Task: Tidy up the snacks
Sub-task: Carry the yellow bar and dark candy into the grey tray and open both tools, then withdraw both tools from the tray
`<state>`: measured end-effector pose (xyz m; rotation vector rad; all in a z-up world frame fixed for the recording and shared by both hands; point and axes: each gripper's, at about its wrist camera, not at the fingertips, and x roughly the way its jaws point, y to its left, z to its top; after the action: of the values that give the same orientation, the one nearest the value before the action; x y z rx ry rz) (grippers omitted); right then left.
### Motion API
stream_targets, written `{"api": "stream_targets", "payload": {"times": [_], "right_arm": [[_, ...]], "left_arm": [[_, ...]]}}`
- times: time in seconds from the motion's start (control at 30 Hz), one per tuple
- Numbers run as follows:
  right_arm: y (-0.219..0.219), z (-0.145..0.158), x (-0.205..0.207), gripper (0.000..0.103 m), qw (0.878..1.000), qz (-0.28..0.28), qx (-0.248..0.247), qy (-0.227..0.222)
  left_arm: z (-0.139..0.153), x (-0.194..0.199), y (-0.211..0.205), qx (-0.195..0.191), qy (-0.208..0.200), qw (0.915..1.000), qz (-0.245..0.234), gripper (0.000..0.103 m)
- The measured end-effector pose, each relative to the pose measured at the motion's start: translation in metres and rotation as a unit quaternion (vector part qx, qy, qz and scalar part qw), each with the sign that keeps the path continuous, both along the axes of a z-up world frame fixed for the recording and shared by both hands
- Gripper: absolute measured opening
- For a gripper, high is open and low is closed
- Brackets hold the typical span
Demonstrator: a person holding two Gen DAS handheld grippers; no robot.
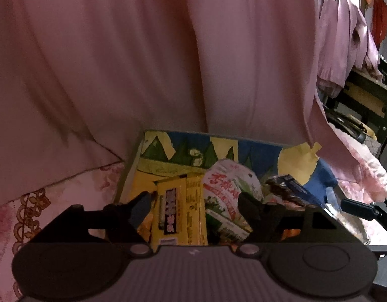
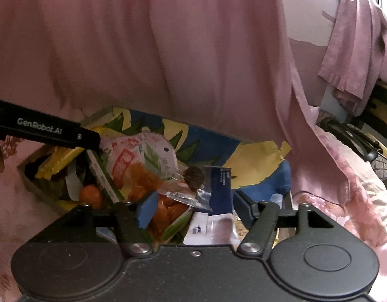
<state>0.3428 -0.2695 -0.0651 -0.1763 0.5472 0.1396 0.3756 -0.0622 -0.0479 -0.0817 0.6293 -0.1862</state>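
- Pink curtain fills the background behind everything and hangs down to the far edge of the box.
- Below it sits the box, an open carton with a blue, yellow and green print, holding the snacks in a loose heap.
- Biggest of the snacks is the white pouch with red lettering, leaning near the box's middle.
- Next to it, toward the left edge, stands the yellow packet, its long axis running from the near edge toward the far edge.
- At the right side of the box lies a dark blue packet, and an orange bag sits close under the near edge.
- The left gripper has its jaws spread wide on either side of the yellow packet and the pouch, pressing on neither; it is probably the nearer hand for that packet.
- The right gripper is also spread apart and holds nothing, the orange bag lying just beside its blue pad.
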Motion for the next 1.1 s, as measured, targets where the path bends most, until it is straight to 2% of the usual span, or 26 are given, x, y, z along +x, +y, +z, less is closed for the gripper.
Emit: {"api": "stream_targets", "payload": {"times": [0.13, 0.3, 0.53, 0.8, 1.1], "right_arm": [[-0.006, 0.007, -0.004, 0.075, 1.000, -0.006, 0.014, -0.007], [-0.014, 0.017, -0.009, 0.083, 0.999, -0.018, 0.036, -0.017], [-0.029, 0.040, -0.024, 0.094, 0.995, -0.036, 0.080, -0.038], [-0.046, 0.071, -0.054, 0.101, 0.989, -0.034, 0.115, -0.086], [-0.050, 0.096, -0.093, 0.102, 0.982, 0.000, 0.131, -0.133]], "left_arm": [[0.006, -0.002, 0.002, -0.004, -0.004, 1.0000, 0.005, 0.085], [0.013, -0.009, 0.006, -0.009, -0.012, 0.9998, 0.013, 0.095], [0.034, -0.026, 0.015, -0.026, -0.035, 0.9983, 0.038, 0.102], [0.058, -0.056, 0.020, -0.031, -0.076, 0.9948, 0.060, 0.103], [0.072, -0.099, 0.016, -0.002, -0.113, 0.9925, 0.047, 0.103]]}}
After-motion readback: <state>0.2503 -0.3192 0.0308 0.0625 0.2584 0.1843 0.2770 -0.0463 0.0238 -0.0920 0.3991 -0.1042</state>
